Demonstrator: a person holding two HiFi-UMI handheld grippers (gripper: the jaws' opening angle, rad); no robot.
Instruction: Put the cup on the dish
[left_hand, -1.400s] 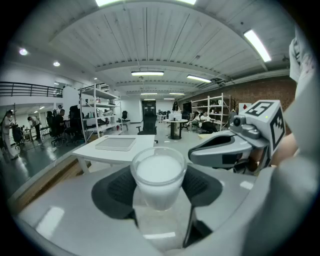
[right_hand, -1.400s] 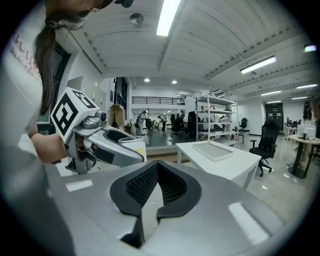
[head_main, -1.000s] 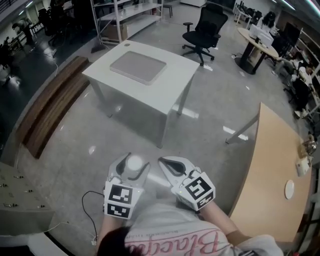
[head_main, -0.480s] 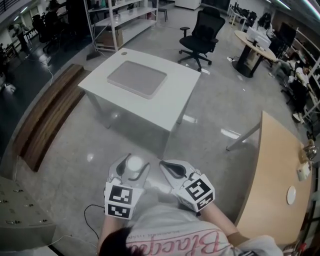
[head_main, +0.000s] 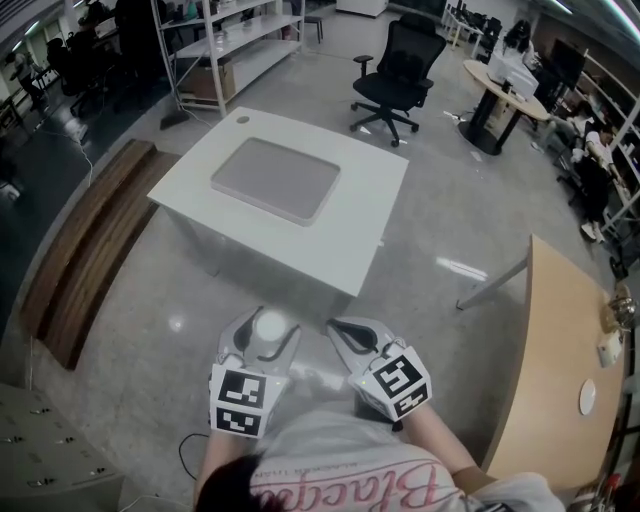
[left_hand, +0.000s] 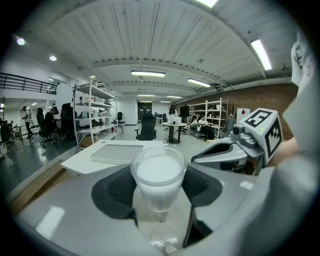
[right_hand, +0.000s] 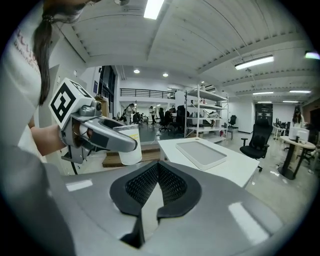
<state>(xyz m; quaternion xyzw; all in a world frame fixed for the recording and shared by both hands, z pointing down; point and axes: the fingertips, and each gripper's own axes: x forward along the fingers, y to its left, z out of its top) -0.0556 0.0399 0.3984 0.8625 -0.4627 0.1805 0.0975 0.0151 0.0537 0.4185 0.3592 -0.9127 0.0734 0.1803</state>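
Observation:
My left gripper (head_main: 268, 326) is shut on a translucent white cup (head_main: 268, 330), held upright between its dark pads (left_hand: 117, 187) low in front of the person. The left gripper view looks down onto the cup (left_hand: 158, 172). Beside it, my right gripper (head_main: 336, 327) is shut with nothing in it, its pads meeting at the tips (right_hand: 157, 167). The right gripper view shows the cup (right_hand: 131, 146) in the left gripper (right_hand: 120, 142). A flat grey dish (head_main: 277, 180) lies on a white table (head_main: 372, 215) some way ahead, well apart from both grippers.
A black office chair (head_main: 400, 70) stands beyond the white table. A wooden table (head_main: 545, 370) with a small white plate (head_main: 587, 396) is at the right. A wooden bench (head_main: 85, 250) lies at the left, shelving (head_main: 215, 45) stands at the back.
The white table and dish have come a little nearer and lower in the head view. Both grippers keep their pose, the cup still in the left one.

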